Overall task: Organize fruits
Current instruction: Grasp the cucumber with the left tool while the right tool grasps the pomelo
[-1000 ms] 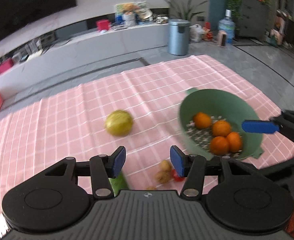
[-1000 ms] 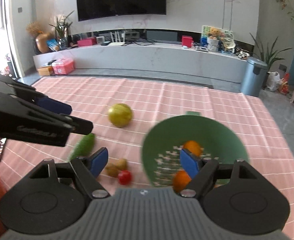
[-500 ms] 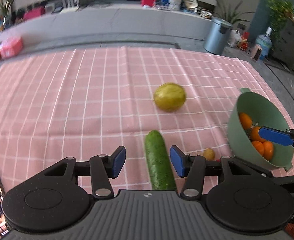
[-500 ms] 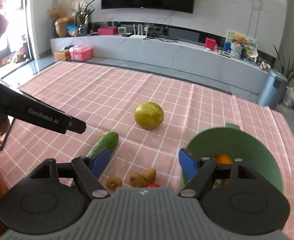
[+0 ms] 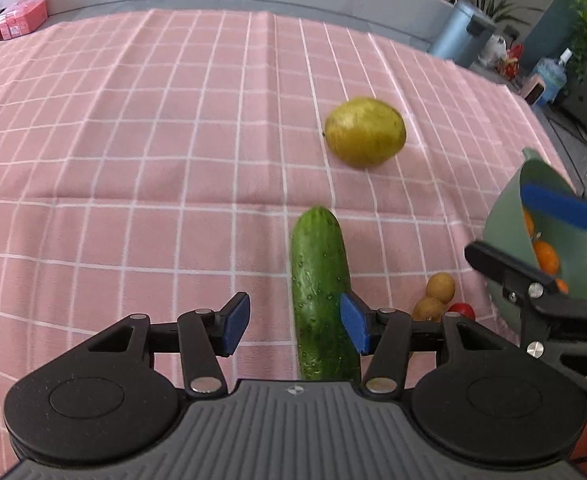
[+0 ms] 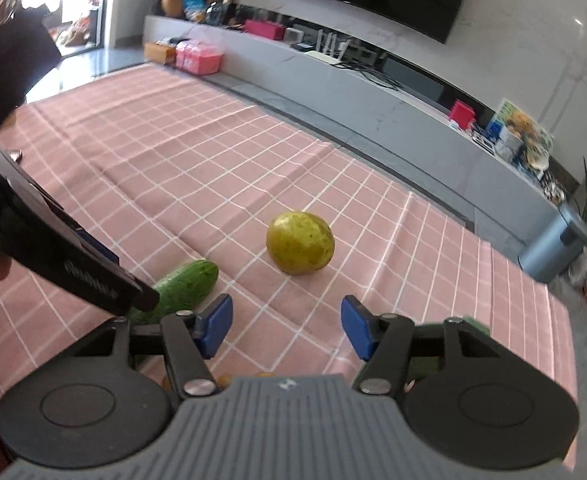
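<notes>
Opening left jaws above cucumber [image 5: 319, 280]; right jaws closing on nothing, both apart

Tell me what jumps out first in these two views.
A big yellow-green fruit sits alone mid-cloth on the pink checked tablecloth. Nearer, a cucumber lies between the fingers of the opening left tool, untouched. At the right edge, a green bowl holds oranges.

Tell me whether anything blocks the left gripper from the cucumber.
Nothing visible does. In the left wrist view the cucumber lies lengthwise on the pink cloth, partly between the fingers of the left gripper, whose jaws are opening. The right-hand pad overlaps its edge; contact is unclear. The small fruits sit clear, off to the right.
</notes>
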`<state>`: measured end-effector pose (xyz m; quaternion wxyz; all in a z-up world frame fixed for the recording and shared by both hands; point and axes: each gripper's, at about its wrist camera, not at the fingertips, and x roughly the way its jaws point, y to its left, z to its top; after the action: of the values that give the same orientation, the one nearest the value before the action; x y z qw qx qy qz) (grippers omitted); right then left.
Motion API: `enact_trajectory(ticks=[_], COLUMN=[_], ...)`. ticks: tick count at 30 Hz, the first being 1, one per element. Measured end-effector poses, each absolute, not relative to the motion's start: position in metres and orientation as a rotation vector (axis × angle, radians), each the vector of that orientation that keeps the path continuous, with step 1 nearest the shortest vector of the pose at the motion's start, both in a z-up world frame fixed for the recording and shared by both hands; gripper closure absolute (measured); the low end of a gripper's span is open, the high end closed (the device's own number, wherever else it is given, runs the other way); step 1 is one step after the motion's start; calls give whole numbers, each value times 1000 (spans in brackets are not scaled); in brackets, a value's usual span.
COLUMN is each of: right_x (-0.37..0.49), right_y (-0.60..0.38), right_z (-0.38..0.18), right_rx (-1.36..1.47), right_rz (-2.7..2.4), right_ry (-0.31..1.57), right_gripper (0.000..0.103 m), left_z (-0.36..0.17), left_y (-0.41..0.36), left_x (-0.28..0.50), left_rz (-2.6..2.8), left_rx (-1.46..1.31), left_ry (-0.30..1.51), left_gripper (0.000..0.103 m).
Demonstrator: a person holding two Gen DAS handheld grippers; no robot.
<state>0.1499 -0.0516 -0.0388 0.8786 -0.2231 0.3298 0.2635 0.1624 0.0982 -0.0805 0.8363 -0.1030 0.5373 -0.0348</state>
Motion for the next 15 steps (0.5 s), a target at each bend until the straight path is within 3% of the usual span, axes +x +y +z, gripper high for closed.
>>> enact_trajectory(ticks=[3,8,15], right_x=[155,159,164], right_y=[-49,-47,-50], right_z=[-42,-46,-52], right_rx=[-512,-535,-544], right_rz=[568,586,577], right_ry=[686,687,708], right_gripper=[47,50,50], left_z=[-86,-93,-103], left_y=[92,89,90], left_x=[167,173,175], left_rz=[-99,-134,-212], left_rx=[-217,-256,-367], left_ry=[1146,1166,1176], left_gripper=[29,29,54])
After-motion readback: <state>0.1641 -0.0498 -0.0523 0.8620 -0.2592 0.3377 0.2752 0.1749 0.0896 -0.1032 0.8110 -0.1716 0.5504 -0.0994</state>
